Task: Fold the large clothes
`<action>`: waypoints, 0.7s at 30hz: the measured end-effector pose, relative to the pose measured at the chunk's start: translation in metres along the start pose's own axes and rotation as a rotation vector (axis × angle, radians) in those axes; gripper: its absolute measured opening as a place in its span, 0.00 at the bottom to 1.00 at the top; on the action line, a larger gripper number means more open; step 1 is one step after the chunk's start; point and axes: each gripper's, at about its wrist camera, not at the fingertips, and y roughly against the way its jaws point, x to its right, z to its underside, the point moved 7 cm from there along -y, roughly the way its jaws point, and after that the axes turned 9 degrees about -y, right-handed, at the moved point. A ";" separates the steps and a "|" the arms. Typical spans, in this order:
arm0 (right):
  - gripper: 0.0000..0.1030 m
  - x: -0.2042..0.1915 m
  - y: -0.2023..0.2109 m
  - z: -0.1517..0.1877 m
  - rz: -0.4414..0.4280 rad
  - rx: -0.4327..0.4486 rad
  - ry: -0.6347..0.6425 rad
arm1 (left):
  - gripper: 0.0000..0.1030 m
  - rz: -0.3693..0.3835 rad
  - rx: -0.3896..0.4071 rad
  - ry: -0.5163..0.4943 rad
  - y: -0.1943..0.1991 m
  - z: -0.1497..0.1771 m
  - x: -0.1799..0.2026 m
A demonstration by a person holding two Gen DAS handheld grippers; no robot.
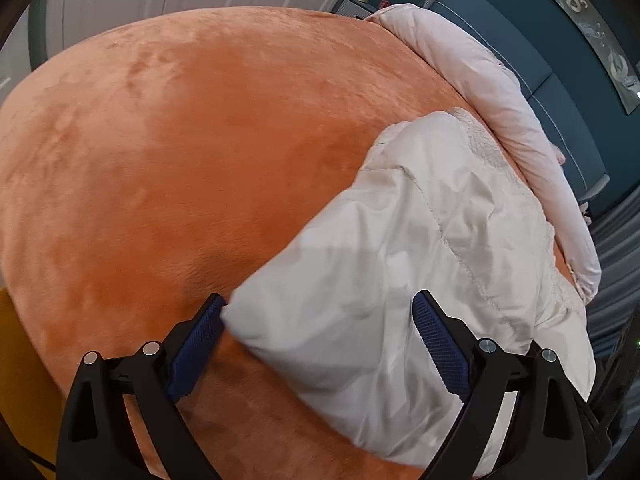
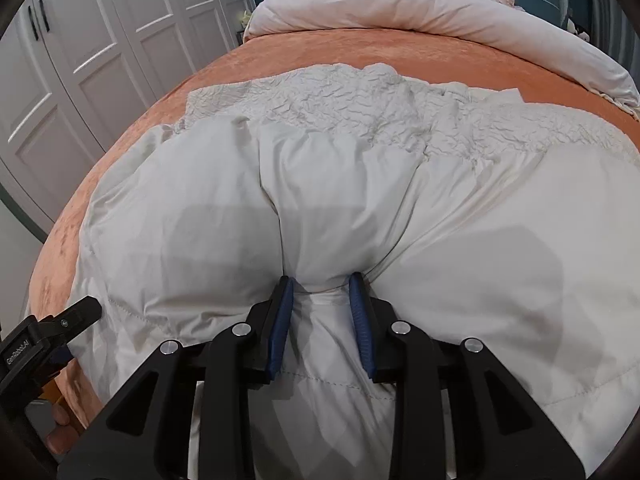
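Note:
A large white padded jacket (image 2: pixel 360 208) lies spread on an orange velvet bedspread (image 2: pixel 360 52). In the left wrist view the jacket (image 1: pixel 420 248) shows as a puffy fold at the right. My left gripper (image 1: pixel 320 304) is open, its blue pads (image 1: pixel 200 340) straddling the jacket's near left edge without pinching it. It also shows in the right wrist view (image 2: pixel 68 328) at the jacket's left edge. My right gripper (image 2: pixel 322 284) is shut on a bunched fold of the jacket near its front middle.
A rolled pinkish-white duvet (image 2: pixel 440 12) lies along the head of the bed, also in the left wrist view (image 1: pixel 500 92). White wardrobe doors (image 2: pixel 100 48) stand to the left. A teal headboard (image 1: pixel 540 72) is behind the duvet.

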 end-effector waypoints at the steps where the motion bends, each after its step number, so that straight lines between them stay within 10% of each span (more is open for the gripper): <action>1: 0.28 0.000 0.000 0.000 -0.005 -0.002 0.006 | 0.90 -0.002 0.001 -0.002 -0.002 -0.001 0.001; 4: 0.27 0.004 0.010 -0.003 -0.035 -0.003 -0.015 | 0.87 0.006 -0.005 -0.019 -0.007 -0.005 0.011; 12: 0.28 0.041 0.091 0.004 -0.043 0.126 -0.113 | 0.11 0.008 0.002 -0.136 0.020 -0.012 0.052; 21: 0.53 0.217 0.185 0.015 0.275 0.339 -0.387 | 0.02 -0.022 0.028 -0.200 0.052 -0.016 0.066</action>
